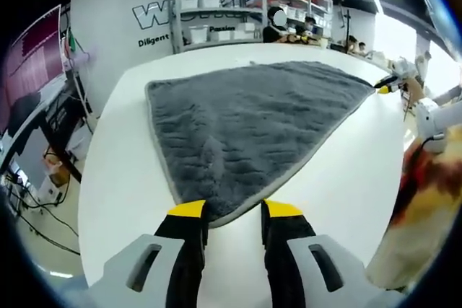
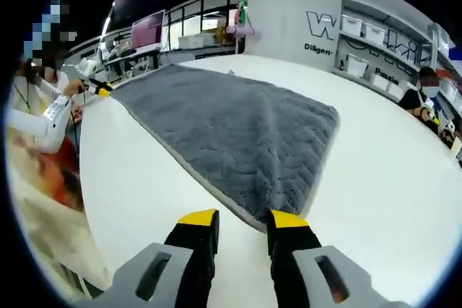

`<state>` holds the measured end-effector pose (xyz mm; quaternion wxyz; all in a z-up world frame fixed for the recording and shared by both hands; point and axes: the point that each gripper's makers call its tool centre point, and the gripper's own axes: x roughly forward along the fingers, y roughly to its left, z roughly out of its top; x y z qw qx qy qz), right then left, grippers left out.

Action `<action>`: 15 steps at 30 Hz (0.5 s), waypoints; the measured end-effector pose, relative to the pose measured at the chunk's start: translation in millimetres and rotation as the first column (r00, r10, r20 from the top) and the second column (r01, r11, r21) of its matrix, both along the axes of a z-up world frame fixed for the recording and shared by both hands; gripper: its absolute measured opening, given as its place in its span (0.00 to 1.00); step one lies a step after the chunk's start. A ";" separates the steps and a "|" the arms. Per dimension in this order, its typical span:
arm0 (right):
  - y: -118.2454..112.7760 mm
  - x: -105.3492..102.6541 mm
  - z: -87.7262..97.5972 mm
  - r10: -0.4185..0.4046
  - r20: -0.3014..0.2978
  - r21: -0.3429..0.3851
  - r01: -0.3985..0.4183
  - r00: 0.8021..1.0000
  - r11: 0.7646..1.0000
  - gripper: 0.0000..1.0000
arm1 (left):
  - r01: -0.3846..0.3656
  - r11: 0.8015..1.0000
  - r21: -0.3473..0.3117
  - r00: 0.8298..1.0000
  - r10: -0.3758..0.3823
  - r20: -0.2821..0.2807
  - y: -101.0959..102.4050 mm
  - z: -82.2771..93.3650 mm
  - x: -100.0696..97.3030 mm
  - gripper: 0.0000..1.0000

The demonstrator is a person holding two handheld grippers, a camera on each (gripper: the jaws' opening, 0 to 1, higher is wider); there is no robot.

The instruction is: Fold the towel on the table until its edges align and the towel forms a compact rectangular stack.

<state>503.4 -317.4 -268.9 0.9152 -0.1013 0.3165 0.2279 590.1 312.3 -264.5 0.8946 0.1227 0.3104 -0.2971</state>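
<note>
The left gripper (image 1: pixel 233 214) has its yellow-tipped jaws parted at one near corner of the towel (image 1: pixel 253 120), the corner lying between them; whether they pinch it I cannot tell. The right gripper (image 2: pixel 243 223) stands the same way at another corner of the towel (image 2: pixel 231 124), jaws apart. One towel, two grippers. The towel is grey, plush, with a wavy pile and a pale hem, spread flat and unfolded on the white table (image 1: pixel 130 185).
</note>
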 end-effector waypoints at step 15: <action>-0.4 3.0 -8.9 -0.053 -0.016 -0.083 0.052 0.998 0.995 0.00 | 0.006 1.000 0.030 0.999 -0.007 0.045 2.4 1.5 3.7 0.10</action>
